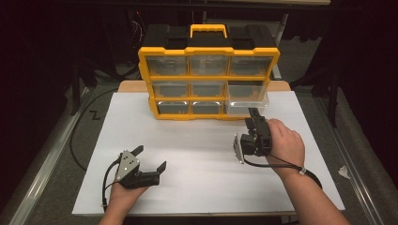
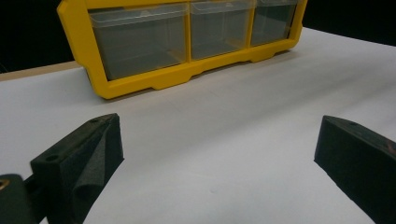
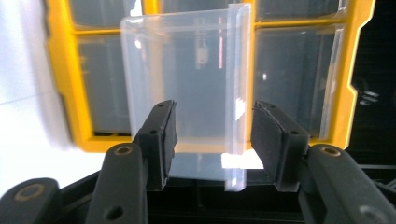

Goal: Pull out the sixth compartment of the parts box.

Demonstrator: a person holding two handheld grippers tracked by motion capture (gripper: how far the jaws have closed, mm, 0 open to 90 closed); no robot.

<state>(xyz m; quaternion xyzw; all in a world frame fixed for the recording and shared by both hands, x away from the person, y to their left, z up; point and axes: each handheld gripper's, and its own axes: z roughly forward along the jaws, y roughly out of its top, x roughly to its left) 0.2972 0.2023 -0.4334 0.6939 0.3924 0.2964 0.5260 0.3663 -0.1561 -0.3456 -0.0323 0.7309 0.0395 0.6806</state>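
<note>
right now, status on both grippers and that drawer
Left gripper open, idle on the mat. Right gripper open around pulled-out clear drawer, bottom right of yellow organizer. Nothing in the way.

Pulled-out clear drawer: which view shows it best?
The right gripper view: the clear drawer sits close up between the right gripper jaws, handle lip visible. The high view shows it small, sticking out of the organizer. The left gripper view shows the bottom-row drawers.

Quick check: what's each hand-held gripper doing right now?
Left hand-held gripper: open, holding nothing, low over the white table sheet.
Right hand-held gripper: open, jaws either side of the clear plastic drawer's front tab, not clamped.
</note>
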